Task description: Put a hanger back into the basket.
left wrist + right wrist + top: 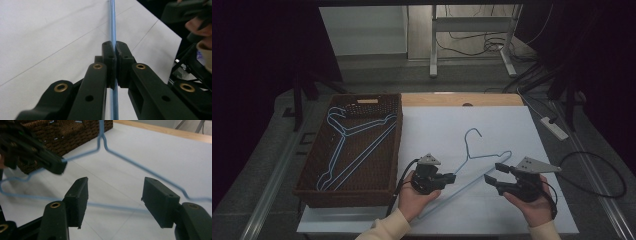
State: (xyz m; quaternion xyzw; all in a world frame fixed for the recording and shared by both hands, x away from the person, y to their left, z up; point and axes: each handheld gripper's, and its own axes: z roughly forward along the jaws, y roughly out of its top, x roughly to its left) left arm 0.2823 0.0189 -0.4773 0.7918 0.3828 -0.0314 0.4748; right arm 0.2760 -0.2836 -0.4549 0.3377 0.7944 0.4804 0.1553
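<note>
A light blue wire hanger [472, 156] lies tilted over the white table sheet [502, 120], its hook pointing away from me. My left gripper [452, 176] is shut on one of the hanger's wire arms. In the left gripper view the pads [109, 53] pinch the blue wire [112, 22], which runs straight between them. My right gripper [493, 173] is open just right of the hanger's lower bar. In the right gripper view its jaws [115, 197] stand wide apart, the hanger [125, 160] lies beyond them, and the left gripper [56, 166] grips the wire at upper left.
A brown wicker basket [398, 145] at the left of the table holds more blue hangers [344, 145]. A white power strip [554, 127] lies off the table's right edge, with cables on the floor. A desk frame [433, 45] stands beyond.
</note>
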